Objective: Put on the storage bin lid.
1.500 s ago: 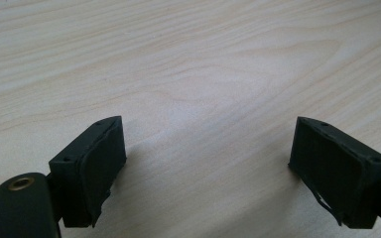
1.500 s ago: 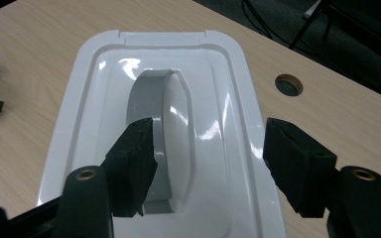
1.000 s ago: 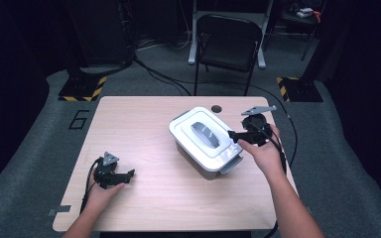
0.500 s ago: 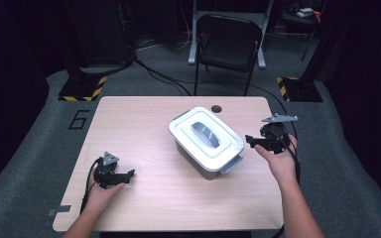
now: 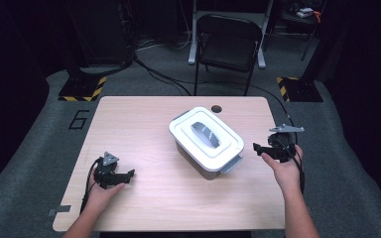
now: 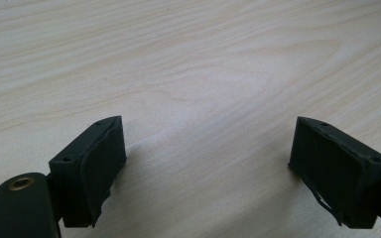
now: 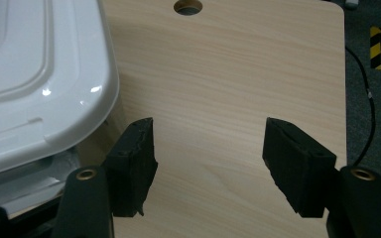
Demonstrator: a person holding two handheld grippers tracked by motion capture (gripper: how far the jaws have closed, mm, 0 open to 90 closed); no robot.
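Right gripper (image 5: 273,149) now off container (image 5: 206,140).

Readable: a single dark numeral "6" (image 5: 79,119) on the grey floor mat (image 5: 39,134), just left of the table (image 5: 144,129) at its far left corner. No other legible text, label or brand anywhere, container lid (image 5: 206,136) included.
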